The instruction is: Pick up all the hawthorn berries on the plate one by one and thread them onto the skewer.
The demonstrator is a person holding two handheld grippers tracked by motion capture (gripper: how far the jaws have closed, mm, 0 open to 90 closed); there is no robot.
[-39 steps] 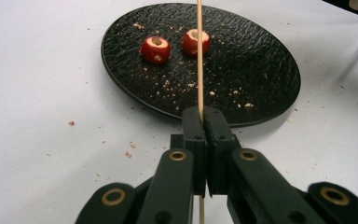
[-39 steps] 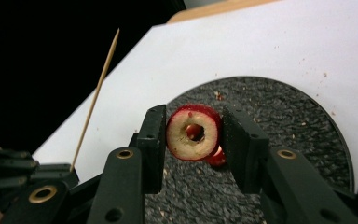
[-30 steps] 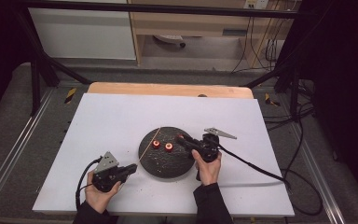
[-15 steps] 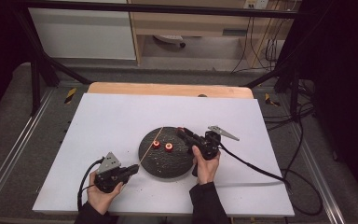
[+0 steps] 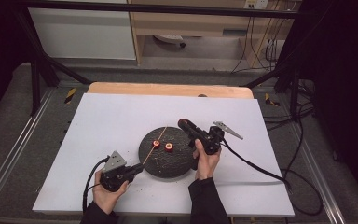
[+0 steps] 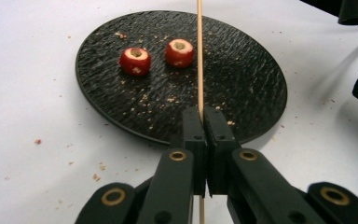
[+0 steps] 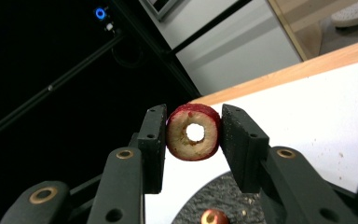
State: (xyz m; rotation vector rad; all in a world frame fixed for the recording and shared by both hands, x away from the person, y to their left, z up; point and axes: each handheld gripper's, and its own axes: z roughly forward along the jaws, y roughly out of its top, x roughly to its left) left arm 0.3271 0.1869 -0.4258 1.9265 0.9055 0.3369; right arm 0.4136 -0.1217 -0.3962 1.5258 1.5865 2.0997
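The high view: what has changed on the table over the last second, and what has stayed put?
Very little. The right tongs, shut on a cored red fruit piece, have crept slightly up and back over the far edge of the black plate. The left tongs still clamp the wooden skewer, which slants over the plate as before. The two red fruit pieces on the plate have not moved. Nothing was picked up or released.

Three cored fruits (image 6: pixel 135 60), one skewer (image 6: pixel 199 56), one plate (image 6: pixel 242 93)

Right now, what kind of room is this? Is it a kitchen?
Probably not a kitchen; more likely a lab or workshop bench. A black metal frame surrounds the white table, loose cables hang behind it, and one claw holds a cored red fruit piece.
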